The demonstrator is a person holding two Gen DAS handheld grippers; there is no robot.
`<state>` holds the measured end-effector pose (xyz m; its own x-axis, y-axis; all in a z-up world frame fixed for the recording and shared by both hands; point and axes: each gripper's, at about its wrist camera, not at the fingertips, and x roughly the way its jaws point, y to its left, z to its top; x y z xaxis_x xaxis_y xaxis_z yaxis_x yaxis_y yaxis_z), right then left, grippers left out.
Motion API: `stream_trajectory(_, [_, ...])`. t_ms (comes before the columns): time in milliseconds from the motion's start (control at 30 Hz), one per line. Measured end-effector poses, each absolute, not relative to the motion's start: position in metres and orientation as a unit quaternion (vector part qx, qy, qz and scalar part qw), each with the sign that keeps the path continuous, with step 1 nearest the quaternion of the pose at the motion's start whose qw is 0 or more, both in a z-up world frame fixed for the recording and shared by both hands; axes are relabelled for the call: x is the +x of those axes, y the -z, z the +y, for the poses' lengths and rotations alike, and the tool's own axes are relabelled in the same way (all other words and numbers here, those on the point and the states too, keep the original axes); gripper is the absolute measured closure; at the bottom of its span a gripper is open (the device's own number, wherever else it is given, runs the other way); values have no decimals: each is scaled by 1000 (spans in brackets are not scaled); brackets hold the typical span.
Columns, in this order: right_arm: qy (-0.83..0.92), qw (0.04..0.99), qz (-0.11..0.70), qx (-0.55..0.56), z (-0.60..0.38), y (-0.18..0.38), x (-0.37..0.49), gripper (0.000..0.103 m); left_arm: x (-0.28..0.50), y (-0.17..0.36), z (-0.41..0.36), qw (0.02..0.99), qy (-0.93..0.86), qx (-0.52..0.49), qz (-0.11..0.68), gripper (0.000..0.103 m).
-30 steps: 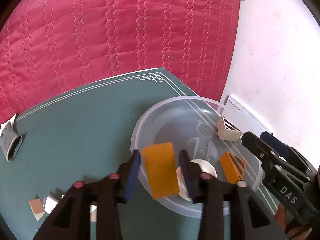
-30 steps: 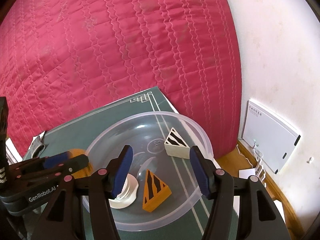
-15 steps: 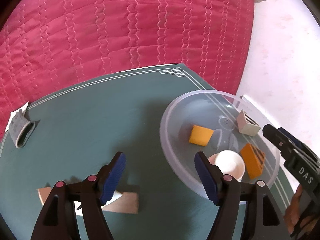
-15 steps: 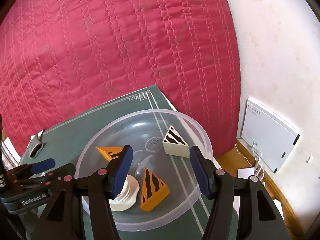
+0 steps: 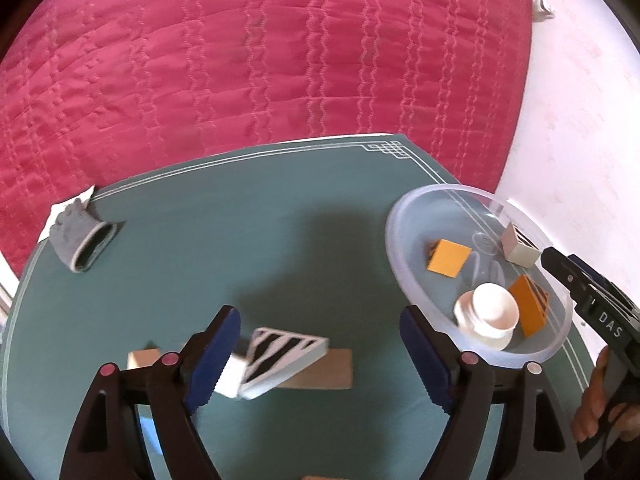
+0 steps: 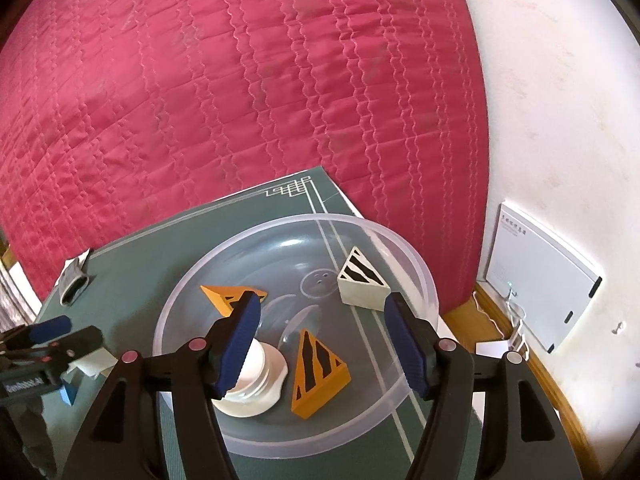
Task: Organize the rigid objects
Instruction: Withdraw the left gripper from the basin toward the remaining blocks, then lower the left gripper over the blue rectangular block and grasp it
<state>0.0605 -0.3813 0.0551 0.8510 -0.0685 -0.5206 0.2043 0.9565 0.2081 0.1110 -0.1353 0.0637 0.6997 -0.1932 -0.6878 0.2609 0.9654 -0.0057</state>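
A clear plastic bowl (image 5: 400, 240) on the green table holds an orange wedge (image 5: 448, 258), a white striped wedge (image 5: 518, 248), an orange striped wedge (image 5: 528, 306) and a white cup (image 5: 490, 314). My left gripper (image 5: 318, 356) hovers left of the bowl, its jaws opening wide. Below, between them, a white black-striped wedge (image 5: 280, 356) leans on a tan block (image 5: 324, 374); no pad presses it. My right gripper (image 6: 322, 332) hangs over the bowl (image 6: 420, 280), jaws opening, above the orange striped wedge (image 6: 316, 372) and beside the cup (image 6: 256, 380), gripping nothing.
A grey pouch (image 5: 84, 240) lies at the table's far left corner. A small tan block (image 5: 142, 358) sits left of my left fingers. The pink quilted bed (image 5: 280, 60) borders the table behind. A white wall box (image 6: 544, 288) hangs to the right.
My left gripper let the orange wedge drop into the bowl, swung left away from it to above the white striped wedge, and opened wide. The right gripper stayed put and opened slightly.
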Motion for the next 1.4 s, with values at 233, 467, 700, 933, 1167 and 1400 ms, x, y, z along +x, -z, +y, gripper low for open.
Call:
stream_trajectory(233, [68, 954, 266, 125, -378, -54, 61, 35, 103, -68, -102, 925, 97, 31, 365, 14])
stream_trajectory(467, [63, 954, 266, 127, -378, -53, 60, 29, 94, -65, -72, 926, 72, 21, 369, 12])
stream_trajectory(700, [57, 954, 264, 127, -375, -53, 60, 22, 84, -53, -40, 925, 35, 12, 379, 6])
stream_trajectory(933, [44, 957, 261, 115, -366, -54, 57, 18, 77, -34, -22, 917, 19, -4, 398, 5])
stream_trajectory(1167, [34, 960, 260, 101, -358, -53, 55, 17, 72, -24, -24, 913, 19, -3, 407, 5])
stream_trajectory(1400, [26, 961, 260, 95, -354, -54, 55, 17, 71, -20, -29, 913, 21, 7, 407, 6])
